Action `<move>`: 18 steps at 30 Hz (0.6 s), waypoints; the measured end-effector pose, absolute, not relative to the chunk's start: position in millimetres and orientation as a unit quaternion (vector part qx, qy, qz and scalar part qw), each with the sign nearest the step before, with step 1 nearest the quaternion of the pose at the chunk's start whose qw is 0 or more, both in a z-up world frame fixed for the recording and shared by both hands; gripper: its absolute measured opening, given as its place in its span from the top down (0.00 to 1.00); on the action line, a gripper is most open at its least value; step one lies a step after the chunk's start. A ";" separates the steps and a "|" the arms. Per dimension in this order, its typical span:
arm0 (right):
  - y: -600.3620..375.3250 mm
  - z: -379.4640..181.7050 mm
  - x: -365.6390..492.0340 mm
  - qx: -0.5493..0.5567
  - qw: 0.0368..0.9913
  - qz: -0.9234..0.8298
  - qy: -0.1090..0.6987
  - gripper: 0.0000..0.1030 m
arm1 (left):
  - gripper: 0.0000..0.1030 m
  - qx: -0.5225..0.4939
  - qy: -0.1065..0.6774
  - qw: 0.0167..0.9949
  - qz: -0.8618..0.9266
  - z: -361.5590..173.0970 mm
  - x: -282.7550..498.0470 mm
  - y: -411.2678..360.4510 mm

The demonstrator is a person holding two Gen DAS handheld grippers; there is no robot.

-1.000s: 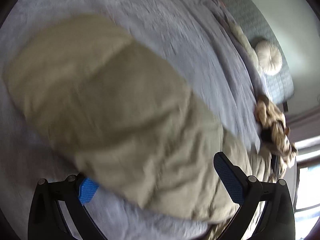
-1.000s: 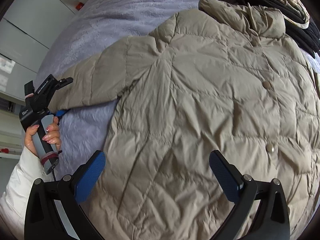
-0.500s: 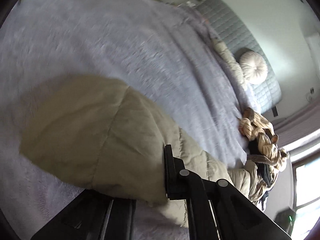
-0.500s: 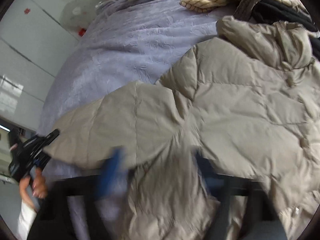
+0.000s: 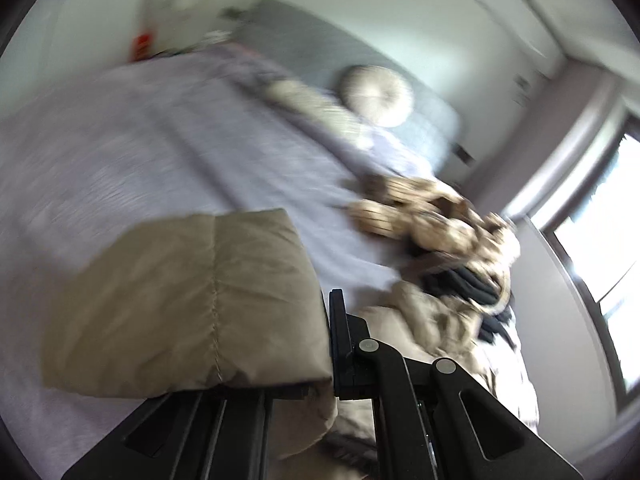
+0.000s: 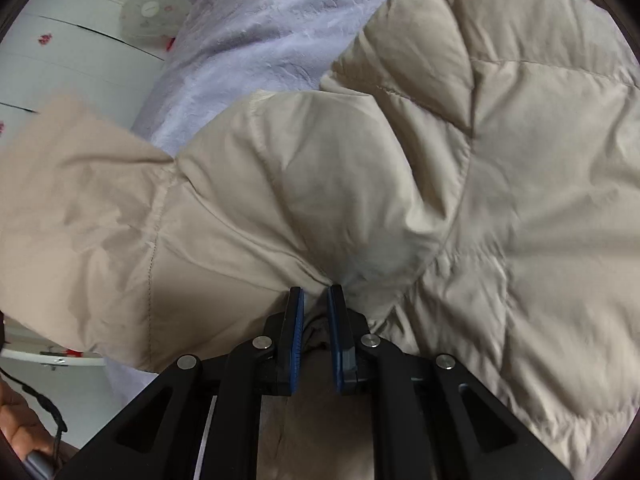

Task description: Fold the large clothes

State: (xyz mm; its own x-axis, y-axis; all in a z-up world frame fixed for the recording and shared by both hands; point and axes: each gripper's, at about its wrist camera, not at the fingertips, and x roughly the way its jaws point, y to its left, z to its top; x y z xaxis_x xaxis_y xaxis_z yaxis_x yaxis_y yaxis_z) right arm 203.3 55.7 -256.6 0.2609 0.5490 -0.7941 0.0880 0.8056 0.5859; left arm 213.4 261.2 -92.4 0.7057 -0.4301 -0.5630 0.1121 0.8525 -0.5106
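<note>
A beige quilted puffer jacket (image 6: 520,160) lies spread on the bed. In the left wrist view my left gripper (image 5: 328,320) is shut on the end of the jacket's sleeve (image 5: 192,300) and holds it up above the bed cover; only one black finger (image 5: 338,340) shows, the other is hidden behind the fabric. In the right wrist view my right gripper (image 6: 316,304) points down at the jacket where the sleeve (image 6: 80,220) meets the body. Its jaws are closing, and a bunched fold of beige fabric is pinched between the blue pads (image 6: 298,320).
The lavender bed cover (image 5: 140,140) stretches to a grey headboard with a round cushion (image 5: 378,94). A pile of striped and black clothes (image 5: 440,220) lies beyond the jacket. A window (image 5: 600,220) is at right. White cupboards (image 6: 60,48), a fan (image 6: 148,10) and a person's hand (image 6: 20,432) show at left.
My left gripper shut on the sleeve end and rose with it off the bed. My right gripper came down onto the jacket and its jaws went from wide open to pinching fabric.
</note>
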 end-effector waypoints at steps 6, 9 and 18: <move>-34.8 -221.2 147.0 0.297 0.770 0.111 0.554 0.87 | 0.92 -0.117 0.356 0.893 -0.250 -69.4 210.2 111.3; -98.5 -208.4 113.4 0.300 0.788 0.051 0.535 0.87 | 0.92 -0.056 0.382 0.876 -0.288 -88.0 209.3 32.5; -221.3 -210.1 41.6 0.314 0.787 -0.059 0.528 0.87 | 0.83 0.158 0.478 0.826 -0.253 -211.5 176.4 -80.6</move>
State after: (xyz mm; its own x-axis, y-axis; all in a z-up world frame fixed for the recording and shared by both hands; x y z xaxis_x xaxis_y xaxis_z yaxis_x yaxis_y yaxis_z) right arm 41.6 -221.3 -210.1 0.4354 0.2386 -0.8680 0.4252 0.7954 0.4319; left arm 176.4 -80.6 -211.5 0.4144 -0.2675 -0.8699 0.5696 0.8217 0.0186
